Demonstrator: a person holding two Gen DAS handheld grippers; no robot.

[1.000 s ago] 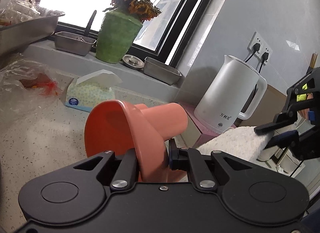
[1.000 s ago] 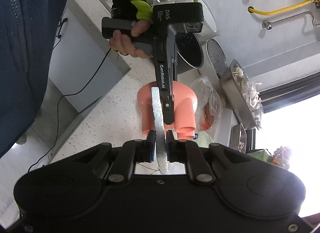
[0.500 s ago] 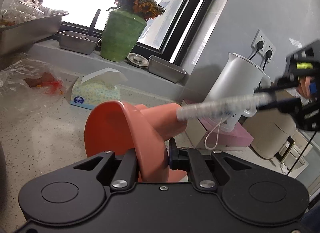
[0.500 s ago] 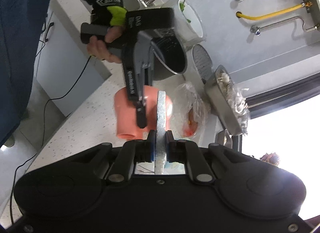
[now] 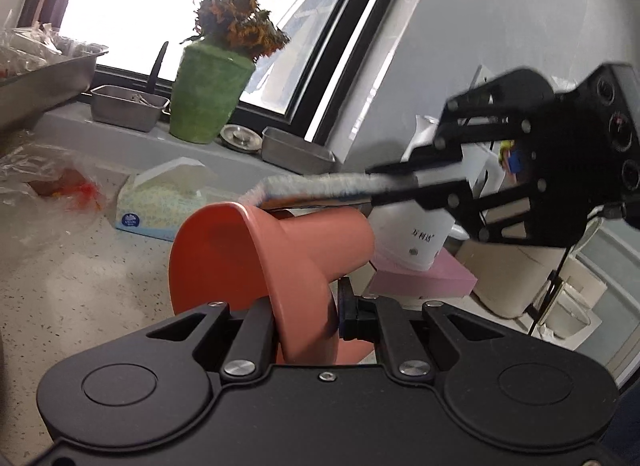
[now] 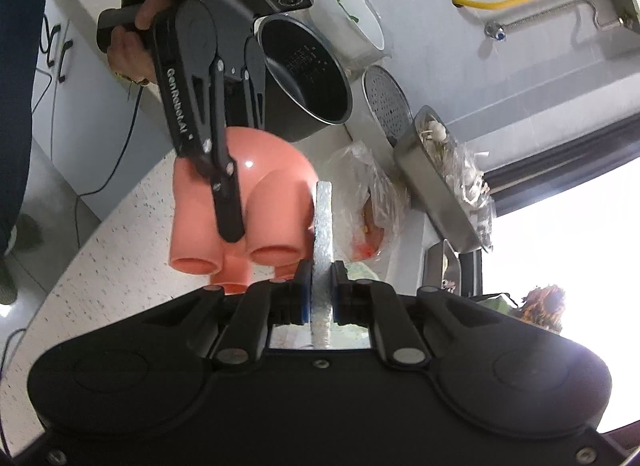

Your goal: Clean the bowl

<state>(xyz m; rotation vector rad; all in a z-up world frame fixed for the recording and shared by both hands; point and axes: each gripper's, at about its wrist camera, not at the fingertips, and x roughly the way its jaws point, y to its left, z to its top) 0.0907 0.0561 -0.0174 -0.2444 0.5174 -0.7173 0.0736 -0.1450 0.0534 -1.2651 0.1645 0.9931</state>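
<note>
Left wrist view shows your left tool (image 5: 306,318) clamped on the rim of a salmon-pink bowl (image 5: 256,262), which you hold tipped on its side above a speckled surface (image 5: 60,298). The bowl's hollow faces left toward the window, and its stubby tubular legs point right. Your right tool (image 5: 416,181) reaches in from the right, pinching a flat grey-white sponge cloth (image 5: 320,187). The cloth's far end lies at the top edge of the bowl, where rim meets outer wall; it looks to be touching, though motion blur makes that uncertain.

From the right wrist view, the cloth (image 6: 323,234) stands edge-on, gripped between the right tool's (image 6: 320,298) fingers, just beside the bowl's (image 6: 276,185) rounded outside. The left tool (image 6: 224,201) crosses in front of the bowl, and your gloved hand (image 6: 132,37) holds its handle.

The step in hand seems to be wiping the bowl. To do it well, keep the left grip firm so the bowl does not swivel under pressure. Press the cloth's broad face, not its thin edge, against the plastic. Work around the rim, then turn the bowl to bring the hollow toward the cloth. Steer clear of the white kettle (image 5: 416,229) behind, the tissue box (image 5: 160,201) and the black pot (image 6: 304,77).
</note>
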